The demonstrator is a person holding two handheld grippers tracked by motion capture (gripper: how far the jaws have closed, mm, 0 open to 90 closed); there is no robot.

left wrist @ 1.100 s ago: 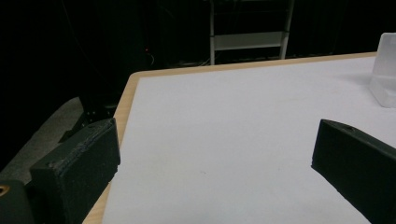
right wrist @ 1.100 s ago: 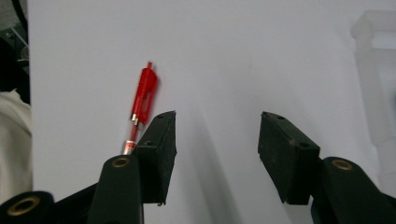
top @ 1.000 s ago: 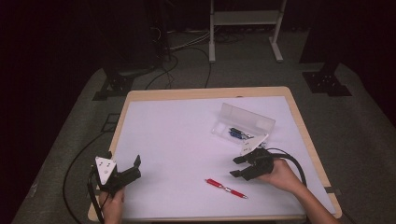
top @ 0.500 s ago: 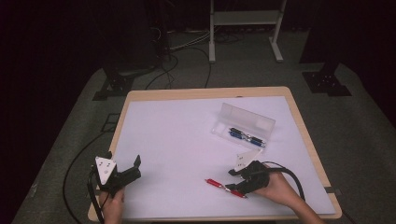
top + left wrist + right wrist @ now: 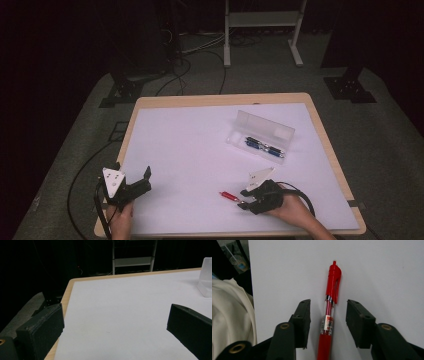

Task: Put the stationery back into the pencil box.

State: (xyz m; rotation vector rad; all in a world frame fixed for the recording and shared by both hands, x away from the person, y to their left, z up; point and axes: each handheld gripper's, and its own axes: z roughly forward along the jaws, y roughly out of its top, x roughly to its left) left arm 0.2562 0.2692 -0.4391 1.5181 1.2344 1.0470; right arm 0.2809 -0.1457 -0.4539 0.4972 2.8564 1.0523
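Observation:
A red pen [image 5: 329, 307] lies flat on the white table sheet [image 5: 190, 150], its clip end pointing away from the camera in the right gripper view. My right gripper [image 5: 328, 320] is open and straddles the pen's barrel, one jaw on each side, neither touching it. From above, that right gripper [image 5: 245, 200] sits near the front edge with the red pen [image 5: 230, 196] poking out to its left. My left gripper [image 5: 142, 182] rests open at the front left corner with nothing between its jaws.
A clear plastic pencil case [image 5: 262, 136] with its lid up holds dark pens at the right middle of the table; its corner [image 5: 206, 277] shows in the left gripper view. A cream sleeve [image 5: 229, 320] lies beside the right gripper. Cables and stands surround the table on the floor.
My right gripper has moved from beside the pencil case down toward the front edge and now straddles the red pen. The left gripper has stayed put.

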